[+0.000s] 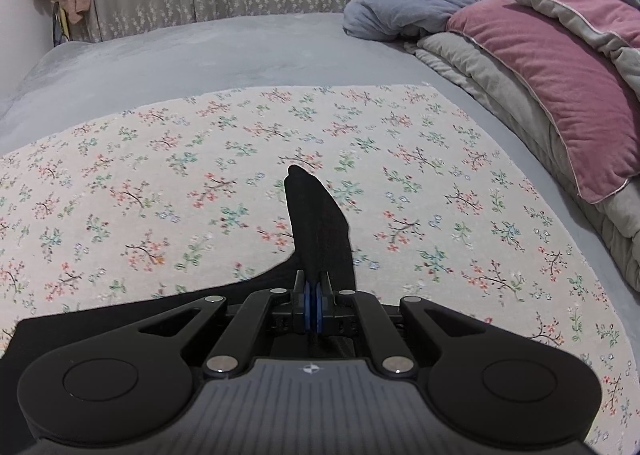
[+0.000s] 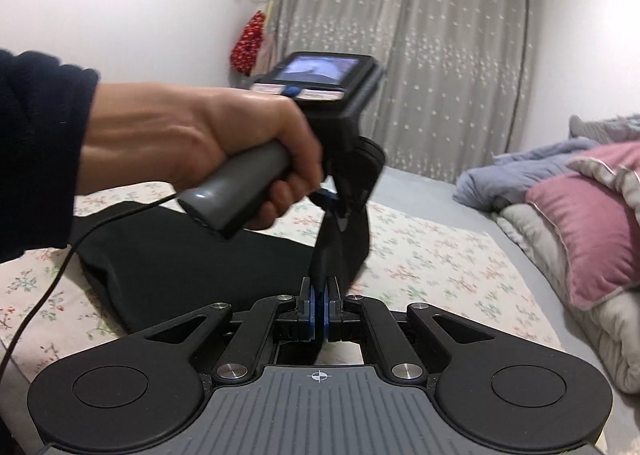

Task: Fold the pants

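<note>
Right gripper (image 2: 319, 311): pinched tight on a pants (image 2: 192, 267) edge.
Left gripper (image 1: 314, 305): pinched on black cloth too.
Pants: one end lifted, the rest flat on the flowered sheet (image 1: 160, 159).
Slip: thin cloth could slide out if pulled hard.
Crooked fold: hands moving unevenly would twist it.

Pants (image 1: 320, 223) matt black cloth; floral sheet (image 1: 160, 175) soft fuzzy fabric.
</note>
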`<state>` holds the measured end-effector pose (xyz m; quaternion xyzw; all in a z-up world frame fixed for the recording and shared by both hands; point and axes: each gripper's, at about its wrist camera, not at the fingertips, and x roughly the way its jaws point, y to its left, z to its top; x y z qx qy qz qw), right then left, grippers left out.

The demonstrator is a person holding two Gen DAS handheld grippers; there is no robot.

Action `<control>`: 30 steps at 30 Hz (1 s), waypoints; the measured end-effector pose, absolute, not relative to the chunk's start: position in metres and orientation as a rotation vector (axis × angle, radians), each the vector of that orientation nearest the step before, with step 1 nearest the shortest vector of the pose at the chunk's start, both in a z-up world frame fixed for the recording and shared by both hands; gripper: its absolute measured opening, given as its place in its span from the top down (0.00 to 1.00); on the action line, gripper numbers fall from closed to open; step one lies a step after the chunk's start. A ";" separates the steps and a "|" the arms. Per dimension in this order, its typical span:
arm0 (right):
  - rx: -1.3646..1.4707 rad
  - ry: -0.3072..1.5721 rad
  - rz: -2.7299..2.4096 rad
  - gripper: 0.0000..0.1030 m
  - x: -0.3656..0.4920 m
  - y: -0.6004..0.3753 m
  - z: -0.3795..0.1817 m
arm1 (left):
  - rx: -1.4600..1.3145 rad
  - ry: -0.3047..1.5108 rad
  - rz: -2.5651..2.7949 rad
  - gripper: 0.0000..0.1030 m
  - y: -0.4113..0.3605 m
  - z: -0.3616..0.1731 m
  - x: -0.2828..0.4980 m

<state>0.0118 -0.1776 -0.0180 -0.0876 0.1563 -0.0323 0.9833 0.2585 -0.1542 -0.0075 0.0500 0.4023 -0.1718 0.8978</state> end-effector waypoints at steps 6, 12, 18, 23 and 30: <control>-0.210 0.289 0.010 0.97 0.027 -0.142 -0.013 | 0.055 0.811 -0.368 0.76 -0.101 0.001 0.265; -0.239 0.262 0.091 0.97 0.040 -0.106 -0.010 | -0.029 0.777 -0.352 0.76 -0.027 0.004 0.263; -0.317 0.240 0.178 0.97 0.052 -0.064 -0.013 | -0.203 0.771 -0.314 0.76 0.050 -0.015 0.263; -0.343 0.261 0.232 0.97 0.064 -0.036 -0.015 | -0.334 0.767 -0.282 0.76 0.097 -0.029 0.266; -0.413 0.284 0.300 0.97 0.084 0.014 -0.018 | -0.325 0.770 -0.258 0.76 0.140 -0.033 0.275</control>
